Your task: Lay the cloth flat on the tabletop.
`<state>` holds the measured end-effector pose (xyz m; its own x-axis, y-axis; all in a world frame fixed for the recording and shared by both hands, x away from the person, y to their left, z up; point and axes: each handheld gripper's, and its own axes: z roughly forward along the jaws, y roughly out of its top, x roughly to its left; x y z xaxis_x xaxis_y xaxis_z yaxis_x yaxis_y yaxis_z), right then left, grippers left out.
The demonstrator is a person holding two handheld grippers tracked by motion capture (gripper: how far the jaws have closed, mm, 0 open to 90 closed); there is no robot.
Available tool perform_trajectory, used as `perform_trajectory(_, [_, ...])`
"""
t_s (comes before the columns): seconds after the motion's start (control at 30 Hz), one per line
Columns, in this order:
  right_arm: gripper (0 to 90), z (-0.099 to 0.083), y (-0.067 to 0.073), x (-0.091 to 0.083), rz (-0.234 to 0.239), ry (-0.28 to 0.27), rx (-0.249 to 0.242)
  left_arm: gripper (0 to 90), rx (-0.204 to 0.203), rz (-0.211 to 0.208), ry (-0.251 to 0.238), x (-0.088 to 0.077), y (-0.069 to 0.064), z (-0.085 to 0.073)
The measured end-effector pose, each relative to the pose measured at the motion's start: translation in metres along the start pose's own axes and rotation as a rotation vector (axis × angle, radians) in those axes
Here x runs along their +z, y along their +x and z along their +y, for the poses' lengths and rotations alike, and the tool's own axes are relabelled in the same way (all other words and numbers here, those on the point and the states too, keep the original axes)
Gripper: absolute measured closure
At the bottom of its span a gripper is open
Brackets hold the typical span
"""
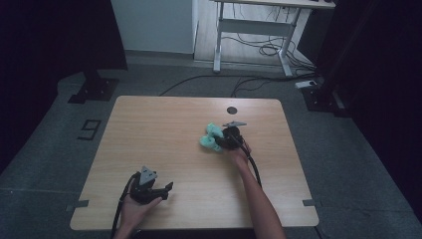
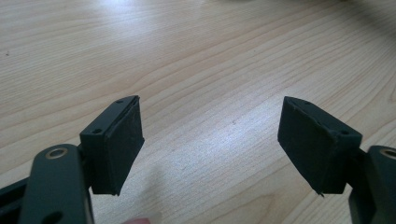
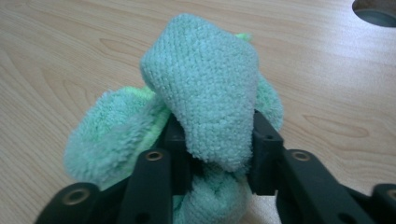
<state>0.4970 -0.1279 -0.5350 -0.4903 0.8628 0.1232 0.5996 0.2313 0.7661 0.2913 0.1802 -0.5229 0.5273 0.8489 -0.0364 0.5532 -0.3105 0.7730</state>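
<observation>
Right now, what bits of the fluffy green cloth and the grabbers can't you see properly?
- Green cloth: its lower end is hidden by the right gripper in the right gripper view; whether one cloth or two, I cannot tell.
- High view: cloth too small, partly behind that gripper.
- Left gripper: body cut off by the bottom edge.

The pale wood-grain rectangular worktop has a round dark grommet hole near its far edge; a crumpled mint-green fluffy cloth lies on it.
</observation>
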Motion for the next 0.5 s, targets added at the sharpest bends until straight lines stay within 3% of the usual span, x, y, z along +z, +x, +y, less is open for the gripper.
perform_trajectory(0.23, [74.1,-0.002,-0.003,-0.01,0.037,-0.005,0.012,22.5,-0.004,0.003,-0.001,-0.001,0.001,0.0])
perform_trajectory(0.5, [74.8,0.002,-0.002,-0.028,0.098,-0.061,0.026,22.5,-0.004,0.006,0.003,0.001,-0.001,0.0])
